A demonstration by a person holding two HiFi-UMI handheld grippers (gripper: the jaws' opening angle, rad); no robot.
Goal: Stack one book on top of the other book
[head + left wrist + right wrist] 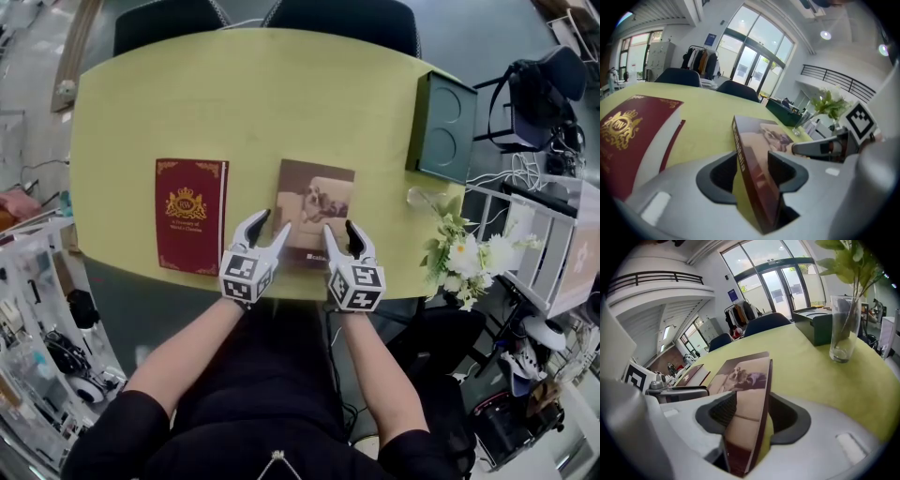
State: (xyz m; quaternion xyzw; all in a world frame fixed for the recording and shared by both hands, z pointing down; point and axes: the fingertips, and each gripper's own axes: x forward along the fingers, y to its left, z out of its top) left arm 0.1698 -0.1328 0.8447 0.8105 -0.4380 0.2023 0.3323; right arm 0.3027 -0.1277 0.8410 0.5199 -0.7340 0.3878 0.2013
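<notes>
Yellow-green tabletop (244,103), oval; two dark chairs (169,23) at its far side.

Leftmost item: red book (191,216), gold crest and corner ornaments, lying flat with the cover up, long side running away from the person. A strip of bare tabletop separates it from the next book.

Left gripper (276,222): held in the person's left hand, angled down at the near-left part of the brown book (316,202). Fingers released and spread wide. In the left gripper view the book's spine edge runs up between them, with tabletop showing in the gap on the spine side. The other finger sits over the cover, very close; contact there cannot be confirmed. No squeeze on the book.

Brown book: flat on the tabletop near the front edge, right of the red book and apart from it, pale picture on the cover facing up. Not stacked.

Right gripper (339,226): in the right hand, angled down at the near-right part of the same book. Fingers likewise released and wide. The right gripper view shows the book's right edge between them, one finger over the cover, the other outside the edge with yellow tabletop visible in the gap.

Further right: glass vase (843,329) with white flowers and green leaves near the tabletop's right edge; dark green box (442,127) beyond it, at the far right
</notes>
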